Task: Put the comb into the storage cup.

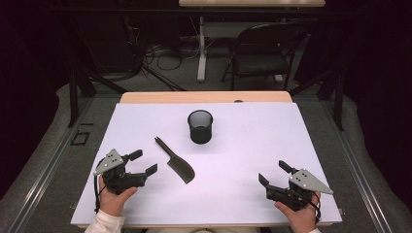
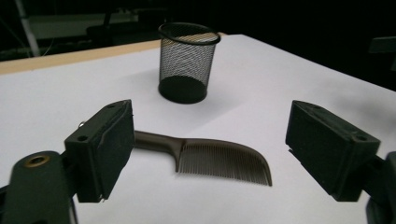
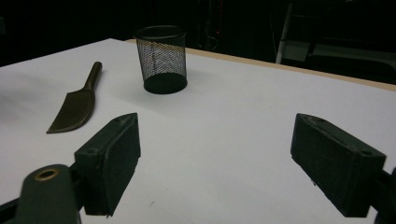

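The left gripper point(image 1: 144, 162) sits near the front-left corner of the tabletop point(image 1: 252, 145) with its jaws spread wide and nothing between them. It touches nothing. In the left gripper view the dark comb point(image 2: 210, 156) lies flat on the white surface just ahead of the jaws, framed in the gap between them, handle toward the left jaw and teeth facing the camera.

The right gripper point(image 1: 273, 174) rests near the front-right corner, likewise released and empty, its jaws wide apart and well away from the comb.

From the high view the comb point(image 1: 175, 160) lies a little left of the middle of the tabletop, its thin handle pointing toward the far-left corner and its broad toothed end toward the front edge. The black mesh pen cup point(image 1: 200, 126) stands upright beyond it, nearer the far edge, apart from the comb and apparently empty.

This looks like the approach before a first grasp. The likely next move is for the left gripper to advance and lower over the comb. Because the comb lies flat, the jaws would need to close across its narrow handle or spine, low against the surface, for a secure pinch.
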Demonstrator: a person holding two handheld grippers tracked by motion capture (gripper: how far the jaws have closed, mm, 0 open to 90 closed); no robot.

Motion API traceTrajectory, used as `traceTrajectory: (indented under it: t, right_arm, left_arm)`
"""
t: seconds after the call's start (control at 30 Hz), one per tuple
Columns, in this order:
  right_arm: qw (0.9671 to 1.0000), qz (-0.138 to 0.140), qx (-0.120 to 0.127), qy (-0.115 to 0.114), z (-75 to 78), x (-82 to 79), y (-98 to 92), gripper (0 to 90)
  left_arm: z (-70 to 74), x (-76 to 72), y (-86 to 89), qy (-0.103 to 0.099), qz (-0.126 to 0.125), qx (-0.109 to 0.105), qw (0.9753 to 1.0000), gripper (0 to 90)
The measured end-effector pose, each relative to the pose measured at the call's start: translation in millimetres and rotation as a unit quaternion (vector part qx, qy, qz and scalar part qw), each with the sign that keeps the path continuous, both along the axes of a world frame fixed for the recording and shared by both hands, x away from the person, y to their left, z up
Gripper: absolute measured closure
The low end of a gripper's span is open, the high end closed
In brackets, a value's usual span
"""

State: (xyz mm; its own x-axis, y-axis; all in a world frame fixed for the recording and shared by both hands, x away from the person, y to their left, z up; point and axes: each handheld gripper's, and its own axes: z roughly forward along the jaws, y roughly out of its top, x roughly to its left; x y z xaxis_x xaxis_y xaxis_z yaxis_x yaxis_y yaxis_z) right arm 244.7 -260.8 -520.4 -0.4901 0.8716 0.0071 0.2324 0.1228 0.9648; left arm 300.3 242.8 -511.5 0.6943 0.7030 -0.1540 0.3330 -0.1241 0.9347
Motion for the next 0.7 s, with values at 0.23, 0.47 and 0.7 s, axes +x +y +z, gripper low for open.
traceTrajectory:
  t: [0.23,0.47,0.7]
  right_arm:
    - [0.9999,-0.01,-0.013,0.0,-0.2,-0.9,0.5,19.5]
    - [0.9997,-0.018,-0.012,0.012,-4.8,4.4,0.2,20.4]
    - [0.9998,-0.015,-0.013,0.007,-4.5,2.0,2.7,22.5]
  left_arm:
    - [8.9,15.6,-2.4,0.022,0.026,-0.01,0.9994,37.6]
    - [14.1,35.9,-7.3,0.043,0.041,-0.01,0.9982,48.7]
    - [15.6,51.7,-16.6,0.078,0.051,0.007,0.9956,56.0]
